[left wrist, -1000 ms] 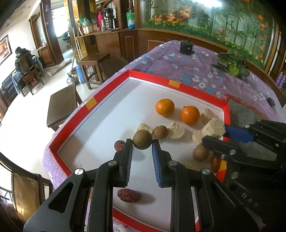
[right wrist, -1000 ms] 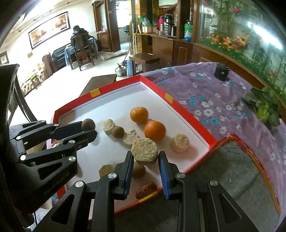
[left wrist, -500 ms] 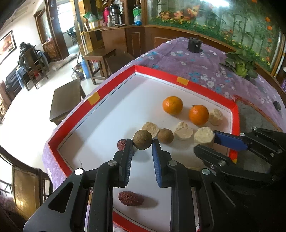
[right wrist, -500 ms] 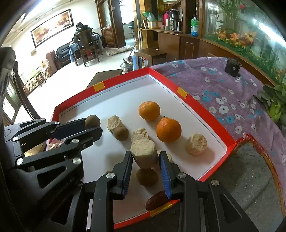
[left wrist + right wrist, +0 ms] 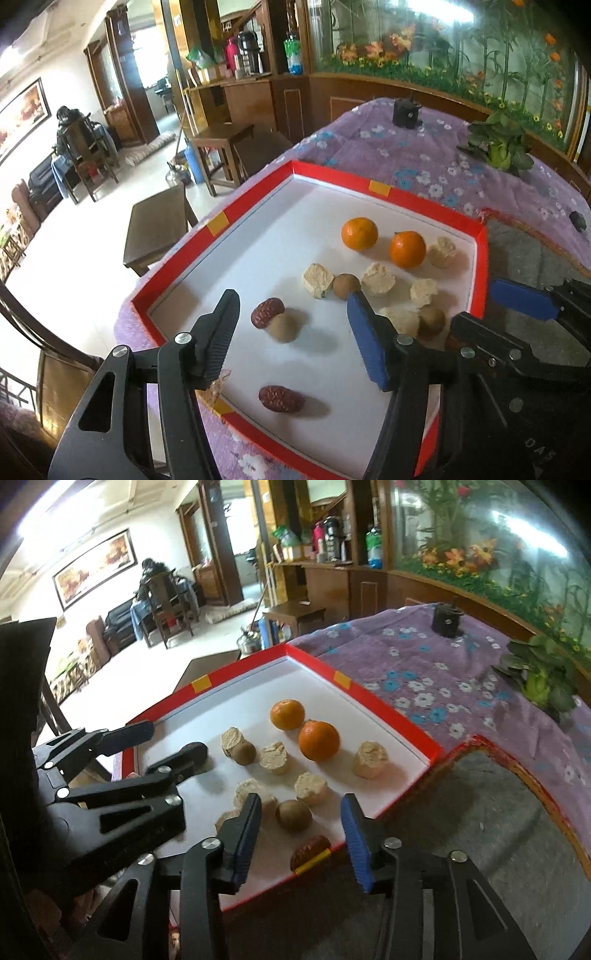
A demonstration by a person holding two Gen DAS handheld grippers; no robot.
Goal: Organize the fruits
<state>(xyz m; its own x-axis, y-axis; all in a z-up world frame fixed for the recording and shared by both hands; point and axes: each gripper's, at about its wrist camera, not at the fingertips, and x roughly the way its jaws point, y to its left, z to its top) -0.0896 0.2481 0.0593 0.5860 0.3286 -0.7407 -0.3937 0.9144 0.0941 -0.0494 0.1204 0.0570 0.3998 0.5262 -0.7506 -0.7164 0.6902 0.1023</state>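
Observation:
A red-rimmed white tray (image 5: 424, 201) (image 5: 388, 709) holds two oranges (image 5: 359, 233) (image 5: 318, 740), several beige chunks, brown round fruits and red dates. My left gripper (image 5: 291, 328) (image 5: 173, 738) is opening; a brown round fruit (image 5: 282, 326) lies free on the tray floor between its fingers, touching a red date (image 5: 267, 312). My right gripper (image 5: 301, 830) (image 5: 474, 304) is opening too, over the tray's near right corner. A beige chunk (image 5: 311, 788) rests on the tray just beyond it, and another brown fruit (image 5: 293, 815) sits between its fingers, untouched.
A second red date (image 5: 280, 398) lies by the near rim and a third (image 5: 309, 847) on the rim. Purple flowered cloth (image 5: 424, 672) covers the table, with a leafy plant (image 5: 543, 672), a black cup (image 5: 447, 622) and a grey mat (image 5: 480, 812). Floor drops off left.
Both grippers have opened. The left one let go of the brown round fruit, which now lies beside the date. The right one let go of the beige chunk onto the tray.

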